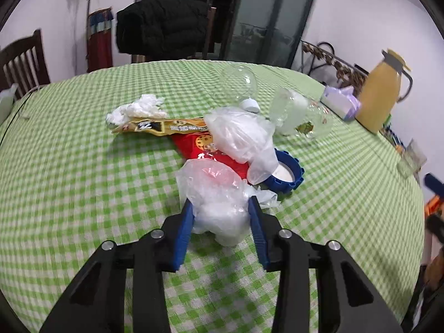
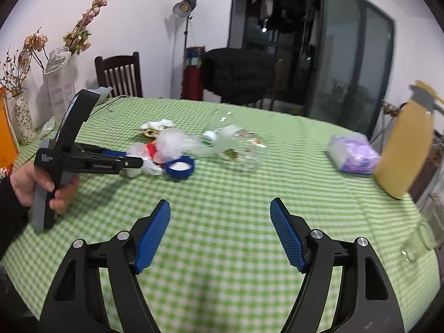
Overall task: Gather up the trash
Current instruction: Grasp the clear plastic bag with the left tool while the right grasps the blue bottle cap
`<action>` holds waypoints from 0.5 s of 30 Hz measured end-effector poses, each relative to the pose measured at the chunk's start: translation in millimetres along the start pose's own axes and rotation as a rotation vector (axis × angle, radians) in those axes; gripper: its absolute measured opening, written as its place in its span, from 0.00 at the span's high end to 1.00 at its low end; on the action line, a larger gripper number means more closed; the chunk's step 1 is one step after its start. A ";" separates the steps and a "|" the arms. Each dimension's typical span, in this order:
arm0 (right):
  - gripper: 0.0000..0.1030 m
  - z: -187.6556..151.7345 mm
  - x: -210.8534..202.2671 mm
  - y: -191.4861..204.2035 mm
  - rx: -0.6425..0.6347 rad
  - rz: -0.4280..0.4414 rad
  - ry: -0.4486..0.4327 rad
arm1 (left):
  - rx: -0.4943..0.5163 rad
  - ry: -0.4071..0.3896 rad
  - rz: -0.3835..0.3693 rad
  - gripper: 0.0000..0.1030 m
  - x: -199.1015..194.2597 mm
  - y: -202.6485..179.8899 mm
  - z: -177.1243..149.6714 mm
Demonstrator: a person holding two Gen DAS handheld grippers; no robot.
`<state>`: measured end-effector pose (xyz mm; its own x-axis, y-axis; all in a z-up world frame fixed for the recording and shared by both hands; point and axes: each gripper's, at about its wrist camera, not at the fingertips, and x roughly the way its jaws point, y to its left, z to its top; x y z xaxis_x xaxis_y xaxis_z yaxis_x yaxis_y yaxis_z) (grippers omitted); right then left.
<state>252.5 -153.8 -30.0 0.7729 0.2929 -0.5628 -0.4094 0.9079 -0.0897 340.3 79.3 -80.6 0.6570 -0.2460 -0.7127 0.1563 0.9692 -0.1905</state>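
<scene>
A heap of trash lies mid-table on the green checked cloth (image 1: 69,166): crumpled white tissue (image 1: 138,108), a yellow-black snack wrapper (image 1: 161,126), a red wrapper (image 1: 202,147), two clear plastic bags and a blue lid (image 1: 288,174). My left gripper (image 1: 220,208) is shut on the nearer clear plastic bag (image 1: 213,194), whose bulk bulges between both blue pads. The right wrist view shows a hand holding that gripper (image 2: 136,163) at the heap's left side. My right gripper (image 2: 220,213) stands open over bare cloth, well short of the heap, nothing between its fingers.
A clear bottle (image 1: 241,83) and tipped plastic cups (image 1: 291,111) lie behind the heap. A tissue pack (image 1: 341,102) and a jug of yellow juice (image 1: 383,94) stand at the right edge. Vases with dried flowers (image 2: 23,119) are at the left, chairs (image 2: 119,75) behind.
</scene>
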 end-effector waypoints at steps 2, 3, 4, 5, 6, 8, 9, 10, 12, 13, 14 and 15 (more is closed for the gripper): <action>0.30 9.2 17.2 7.8 -0.006 0.029 0.031 | -0.009 -0.003 0.014 0.68 -6.3 -0.4 -2.1; 0.30 13.5 25.9 9.9 -0.006 0.042 0.047 | -0.020 -0.009 0.021 0.68 -10.1 2.4 -1.8; 0.30 15.2 30.3 10.0 -0.006 0.053 0.058 | -0.031 -0.018 0.042 0.68 -14.7 5.3 -1.2; 0.30 20.0 45.0 14.7 -0.006 0.074 0.091 | -0.038 -0.031 0.069 0.68 -17.8 5.8 2.0; 0.30 23.3 56.0 19.0 -0.006 0.085 0.118 | -0.053 -0.065 0.105 0.68 -28.3 8.0 2.7; 0.31 27.7 72.5 25.7 -0.014 0.101 0.156 | -0.085 -0.115 0.130 0.68 -44.3 13.0 3.9; 0.30 31.9 85.2 30.7 -0.025 0.110 0.179 | -0.107 -0.135 0.143 0.68 -50.5 16.1 4.7; 0.30 34.4 93.2 31.7 -0.029 0.115 0.194 | -0.131 -0.155 0.157 0.68 -55.3 19.3 5.5; 0.30 43.9 115.5 35.0 -0.014 0.138 0.228 | -0.168 -0.174 0.210 0.68 -54.3 25.3 6.4; 0.31 48.0 124.2 34.9 -0.006 0.144 0.240 | -0.169 -0.162 0.230 0.68 -50.7 27.0 7.4; 0.30 52.7 134.6 35.3 0.003 0.136 0.248 | -0.167 -0.145 0.238 0.68 -45.1 28.7 7.7; 0.30 54.8 139.9 35.4 0.004 0.130 0.251 | -0.174 -0.120 0.238 0.68 -39.0 31.1 6.4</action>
<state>372.7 -64.2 -66.9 0.5697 0.3245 -0.7551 -0.4951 0.8688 -0.0002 324.2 119.1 -54.4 0.7440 0.0011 -0.6682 -0.1343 0.9798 -0.1479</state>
